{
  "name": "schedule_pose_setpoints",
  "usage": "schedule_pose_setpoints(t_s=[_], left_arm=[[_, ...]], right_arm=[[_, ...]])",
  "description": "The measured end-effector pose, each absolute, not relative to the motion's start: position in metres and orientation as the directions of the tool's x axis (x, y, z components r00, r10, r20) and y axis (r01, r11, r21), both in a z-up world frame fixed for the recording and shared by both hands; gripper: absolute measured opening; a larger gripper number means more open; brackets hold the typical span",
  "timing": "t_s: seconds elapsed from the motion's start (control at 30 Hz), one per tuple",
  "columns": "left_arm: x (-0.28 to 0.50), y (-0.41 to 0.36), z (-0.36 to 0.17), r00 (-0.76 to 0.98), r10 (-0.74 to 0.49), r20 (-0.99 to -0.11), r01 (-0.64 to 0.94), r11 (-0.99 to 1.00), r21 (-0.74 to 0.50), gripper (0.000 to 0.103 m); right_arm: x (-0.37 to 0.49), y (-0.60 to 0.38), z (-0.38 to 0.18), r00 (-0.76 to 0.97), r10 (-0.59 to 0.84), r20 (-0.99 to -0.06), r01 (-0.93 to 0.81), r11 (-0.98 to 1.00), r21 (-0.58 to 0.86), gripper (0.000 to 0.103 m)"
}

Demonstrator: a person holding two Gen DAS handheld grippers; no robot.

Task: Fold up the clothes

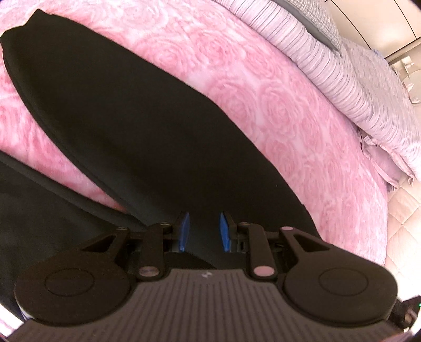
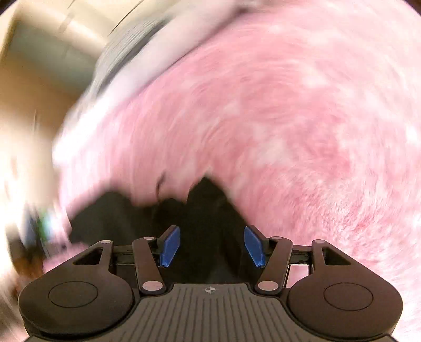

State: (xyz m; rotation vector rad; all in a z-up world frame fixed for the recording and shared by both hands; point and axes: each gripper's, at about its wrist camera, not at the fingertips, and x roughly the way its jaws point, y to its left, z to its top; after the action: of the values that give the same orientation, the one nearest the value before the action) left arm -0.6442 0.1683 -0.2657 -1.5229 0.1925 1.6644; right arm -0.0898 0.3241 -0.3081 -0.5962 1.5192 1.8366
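Black trousers (image 1: 110, 110) lie on the pink rose-pattern blanket (image 1: 263, 100). One leg stretches away to the upper left and a second dark part lies at the lower left. My left gripper (image 1: 204, 230) sits at the near end of that leg. Black cloth fills the narrow gap between its blue pads (image 1: 184, 231), so it is shut on the trousers. The right wrist view is heavily blurred. In it my right gripper (image 2: 213, 246) stands open and wide, its blue pads (image 2: 171, 244) apart over a bunched dark end of the trousers (image 2: 200, 205), not pressing on it.
A striped pillow (image 1: 329, 68) and a pale patterned quilt (image 1: 381, 105) lie along the far right edge of the bed. Quilted mattress shows at the right (image 1: 405, 210). Beyond are cream cupboard doors (image 1: 381, 21). A blurred beige wall (image 2: 39, 65) fills the right wrist view's left side.
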Motion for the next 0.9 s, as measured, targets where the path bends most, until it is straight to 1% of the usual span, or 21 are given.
schedule_pose_setpoints(t_s=[0.03, 0.07, 0.17, 0.23, 0.3, 0.33, 0.37, 0.4, 0.47, 0.5, 0.57, 0.6, 0.63, 0.7, 0.77, 0.8, 0.83, 0.9], left_arm=[[-0.646, 0.17, -0.266, 0.098, 0.472, -0.876, -0.659, -0.629, -0.413, 0.02], [-0.648, 0.172, -0.266, 0.094, 0.472, -0.876, -0.659, -0.631, -0.41, 0.02], [-0.652, 0.176, -0.267, 0.082, 0.47, -0.879, -0.654, -0.639, -0.404, 0.02], [-0.655, 0.178, -0.267, 0.077, 0.469, -0.88, -0.653, -0.643, -0.4, 0.02], [-0.657, 0.18, -0.267, 0.073, 0.466, -0.882, -0.65, -0.649, -0.396, 0.02], [-0.658, 0.18, -0.268, 0.07, 0.464, -0.883, -0.648, -0.652, -0.394, 0.02], [-0.659, 0.181, -0.269, 0.068, 0.462, -0.884, -0.646, -0.655, -0.392, 0.02], [-0.66, 0.181, -0.27, 0.065, 0.46, -0.886, -0.643, -0.659, -0.389, 0.02], [-0.662, 0.183, -0.271, 0.058, 0.455, -0.889, -0.639, -0.667, -0.383, 0.02], [-0.663, 0.184, -0.272, 0.055, 0.453, -0.89, -0.637, -0.67, -0.38, 0.02], [-0.662, 0.187, -0.273, 0.051, 0.458, -0.888, -0.637, -0.669, -0.382, 0.02], [-0.662, 0.188, -0.272, 0.049, 0.463, -0.885, -0.638, -0.667, -0.385, 0.02], [-0.662, 0.189, -0.272, 0.047, 0.469, -0.882, -0.639, -0.665, -0.388, 0.02], [-0.661, 0.189, -0.272, 0.045, 0.479, -0.877, -0.638, -0.662, -0.394, 0.02], [-0.66, 0.189, -0.273, 0.042, 0.487, -0.872, -0.637, -0.66, -0.399, 0.02], [-0.659, 0.19, -0.274, 0.042, 0.49, -0.871, -0.637, -0.658, -0.402, 0.02], [-0.658, 0.191, -0.275, 0.047, 0.489, -0.871, -0.641, -0.654, -0.402, 0.02], [-0.657, 0.194, -0.276, 0.056, 0.487, -0.872, -0.649, -0.646, -0.402, 0.02]], right_arm=[[-0.083, 0.336, -0.322, -0.691, 0.209, -0.692, -0.707, 0.004, 0.707, 0.058], [-0.082, 0.346, -0.333, -0.701, 0.204, -0.684, -0.688, 0.06, 0.723, 0.058], [-0.088, 0.373, -0.362, -0.728, 0.146, -0.669, -0.663, 0.097, 0.742, 0.058], [-0.102, 0.383, -0.381, -0.758, 0.05, -0.651, -0.643, 0.117, 0.757, 0.058], [-0.112, 0.388, -0.395, -0.767, -0.013, -0.642, -0.637, 0.141, 0.758, 0.05], [-0.117, 0.388, -0.4, -0.77, -0.032, -0.637, -0.634, 0.15, 0.759, 0.049], [-0.121, 0.389, -0.405, -0.775, -0.046, -0.63, -0.629, 0.163, 0.76, 0.044], [-0.122, 0.39, -0.409, -0.786, -0.042, -0.617, -0.611, 0.197, 0.766, 0.024], [-0.125, 0.392, -0.417, -0.795, -0.028, -0.606, -0.593, 0.244, 0.767, 0.01], [-0.129, 0.394, -0.413, -0.796, -0.013, -0.605, -0.593, 0.217, 0.776, 0.008], [-0.135, 0.394, -0.397, -0.797, 0.043, -0.602, -0.592, 0.141, 0.793, 0.006], [-0.133, 0.391, -0.382, -0.805, 0.117, -0.581, -0.575, 0.083, 0.814, 0.006], [-0.129, 0.388, -0.367, -0.811, 0.197, -0.55, -0.556, 0.031, 0.831, 0.006], [-0.107, 0.372, -0.34, -0.79, 0.426, -0.441, -0.494, -0.017, 0.869, 0.005], [-0.084, 0.354, -0.33, -0.665, 0.622, -0.413, -0.489, 0.055, 0.87, 0.006], [-0.083, 0.351, -0.333, -0.612, 0.631, -0.476, -0.54, 0.107, 0.835, 0.007], [-0.085, 0.352, -0.339, -0.574, 0.603, -0.555, -0.599, 0.154, 0.786, 0.009], [-0.088, 0.36, -0.347, -0.536, 0.529, -0.658, -0.67, 0.208, 0.713, 0.022]])
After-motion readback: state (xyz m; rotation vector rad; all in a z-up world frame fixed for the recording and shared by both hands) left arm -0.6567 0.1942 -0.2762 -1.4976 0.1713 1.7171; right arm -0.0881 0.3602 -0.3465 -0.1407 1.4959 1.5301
